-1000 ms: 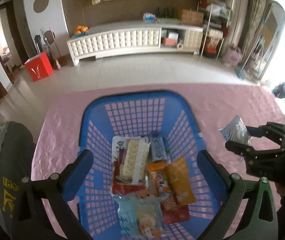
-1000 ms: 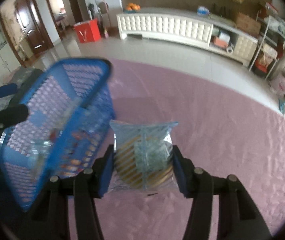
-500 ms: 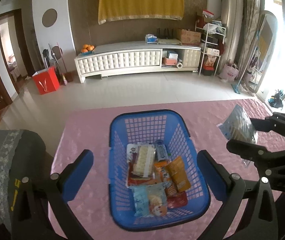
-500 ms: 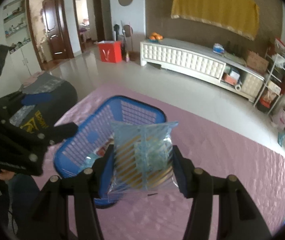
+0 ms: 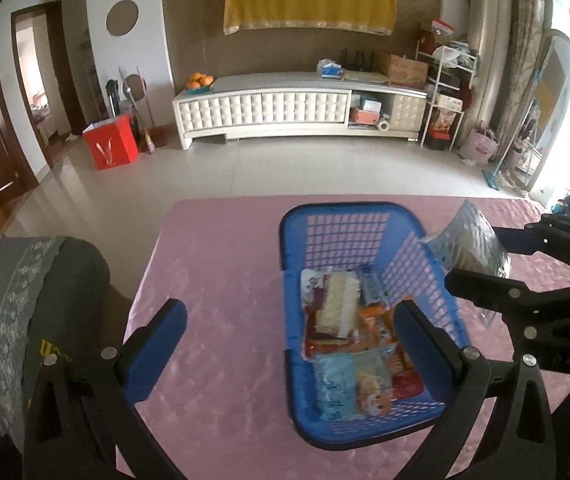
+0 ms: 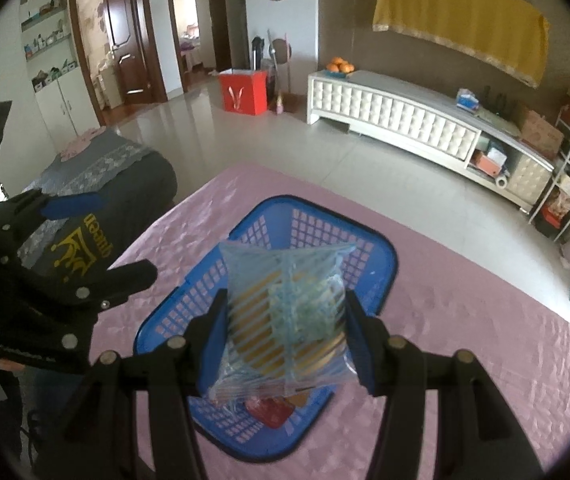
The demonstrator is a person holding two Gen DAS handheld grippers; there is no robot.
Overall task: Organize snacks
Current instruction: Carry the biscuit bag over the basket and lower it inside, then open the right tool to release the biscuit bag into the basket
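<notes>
The snack packet, clamped between the right gripper pads at frame centre, hangs over the blue basket for dropping in, while the left gripper gapes empty, lower frame.

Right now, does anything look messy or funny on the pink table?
Nothing spilled or broken. The snack packs lie piled loosely in the blue basket, overlapping each other. One clear striped snack bag is not in yet: the right gripper holds it in the air above the basket.
</notes>
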